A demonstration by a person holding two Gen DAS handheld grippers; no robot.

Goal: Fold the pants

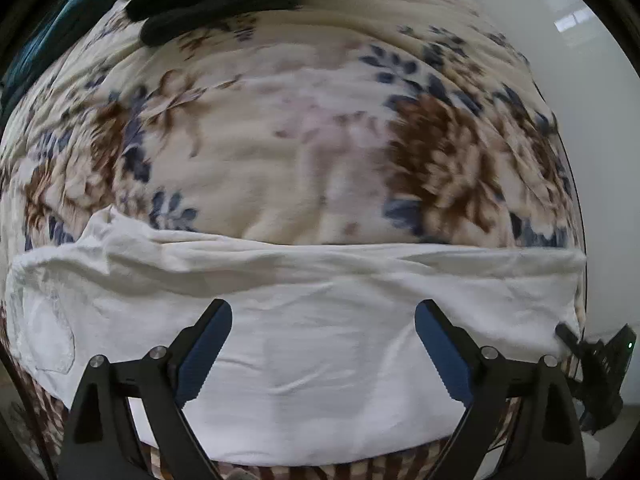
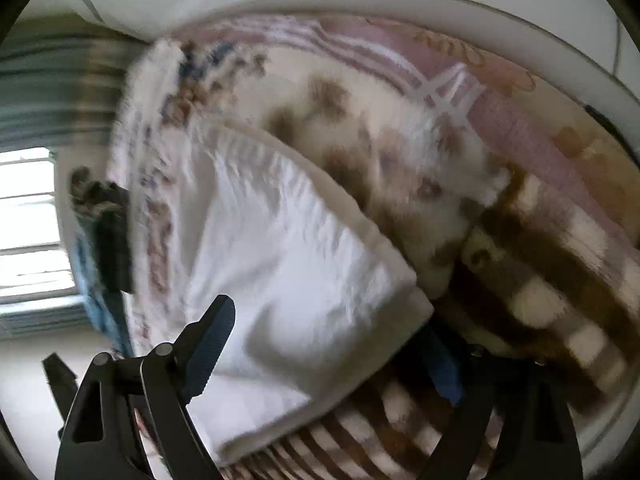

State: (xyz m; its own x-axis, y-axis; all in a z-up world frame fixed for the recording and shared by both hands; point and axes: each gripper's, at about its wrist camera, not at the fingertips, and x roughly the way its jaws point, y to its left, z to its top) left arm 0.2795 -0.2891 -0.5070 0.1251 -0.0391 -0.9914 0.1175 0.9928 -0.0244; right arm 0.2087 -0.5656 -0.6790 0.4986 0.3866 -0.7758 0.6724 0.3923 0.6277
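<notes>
The white pants (image 1: pixel 320 320) lie spread across a bed, on top of a cream blanket (image 1: pixel 304 152) printed with brown and blue flowers. From the left wrist view they stretch as a wide band from one side to the other, with a soft rolled fold along their far edge and a pocket outline showing near the left end. The left gripper (image 1: pixel 323 350) hangs just above the middle of the cloth, its jaws wide apart with nothing between them. At the right end of the pants the other tool pokes in at the corner. In the blurred right wrist view, the right gripper (image 2: pixel 332 354) has its jaws apart too; the near corner of the pants (image 2: pixel 288 264) lies across the gap between them and covers part of one finger, though I cannot tell whether it is pinched. A brown checked blanket (image 2: pixel 540 292) lies under the near edge. Dark folded garments (image 1: pixel 216 4) sit at the far side of the bed.
</notes>
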